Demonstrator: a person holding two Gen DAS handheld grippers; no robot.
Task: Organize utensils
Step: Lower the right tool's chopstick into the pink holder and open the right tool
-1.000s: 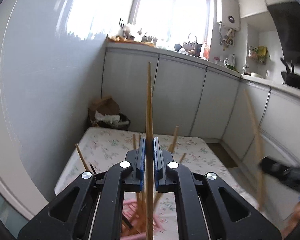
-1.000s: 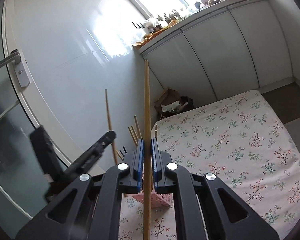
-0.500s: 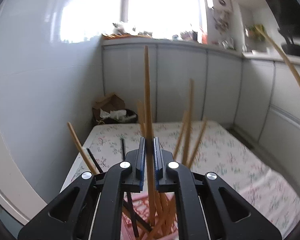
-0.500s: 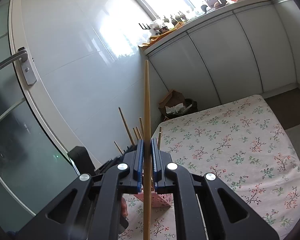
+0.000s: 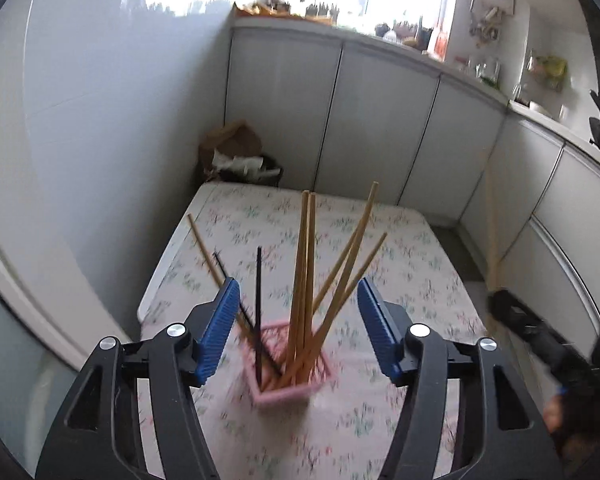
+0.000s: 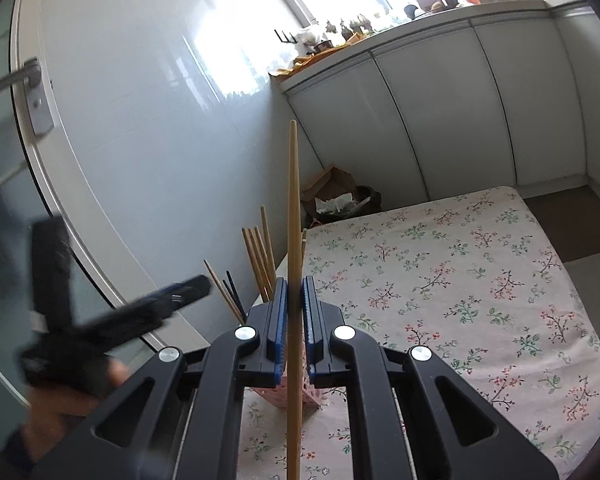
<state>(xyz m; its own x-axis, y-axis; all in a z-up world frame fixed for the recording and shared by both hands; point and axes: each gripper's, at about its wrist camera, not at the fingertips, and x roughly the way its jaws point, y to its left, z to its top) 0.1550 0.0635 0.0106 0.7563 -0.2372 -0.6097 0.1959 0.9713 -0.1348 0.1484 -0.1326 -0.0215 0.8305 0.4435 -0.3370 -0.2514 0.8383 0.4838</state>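
chopstick of light, stiff, smooth wood (image 6: 293,216) stands pinched mid-shaft in the right claw (image 6: 294,320), likely to slip or pivot, while the left claw (image 5: 298,322), just opened and empty, gapes above the pink slotted plastic holder (image 5: 290,386).

Two black hand-held grippers with blue finger pads

The left gripper (image 5: 298,320) has two matte black plastic arms, each with a triangular cut-out near its base and two round silver screws along the top; its fingers end in ribbed blue pads (image 5: 220,328). The right gripper (image 6: 295,320) is the same build: black arms with triangular openings, four silver screw heads in a row, and blue ridged pads (image 6: 278,326) with black backing. Seen from the other camera, each gripper is a blurred black bar. A dark cuff (image 6: 18,450) sits at the wrist of the hand gripping the left one.
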